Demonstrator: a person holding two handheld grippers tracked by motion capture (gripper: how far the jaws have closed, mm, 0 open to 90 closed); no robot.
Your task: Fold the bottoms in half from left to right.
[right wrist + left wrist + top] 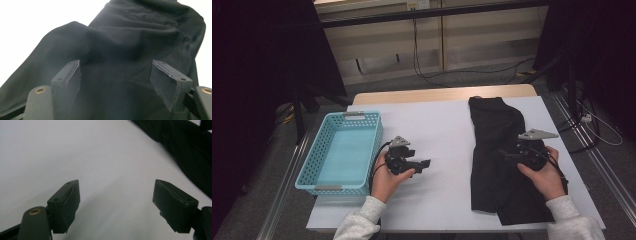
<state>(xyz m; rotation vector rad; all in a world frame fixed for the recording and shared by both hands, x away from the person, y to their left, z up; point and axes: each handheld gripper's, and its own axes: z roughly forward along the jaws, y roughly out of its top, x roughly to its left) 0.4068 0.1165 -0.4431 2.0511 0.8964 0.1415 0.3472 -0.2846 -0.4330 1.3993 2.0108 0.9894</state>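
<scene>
My left gripper [424,164] sits nearest me in my left hand [388,175], low over the bare white table cover [437,130], its jaws pointing toward the right side of the table. In the left gripper view its jaws stand wide apart with nothing between them, only white surface under and ahead of them, and the edge of the black garment [190,147] crosses the upper right corner, well apart from the pads [70,202].

My right gripper [507,155] is in my right hand [544,175], over the black garment [502,160], jaws pointing left across the cloth. In the right gripper view its jaws are likewise spread wide and grip nothing; the dark folds of the garment [130,50] lie between and beyond the pads [172,85], which do not pinch the cloth. Whether the tips brush the fabric I cannot tell.

The garment lies on the right half of the table, stretched from the near edge to the far edge, rumpled along its length.

Farther left, a light blue basket [312,170] stands at the table's left edge, just beside my left hand. Beyond the table, cables [422,65] trail across the floor.
</scene>
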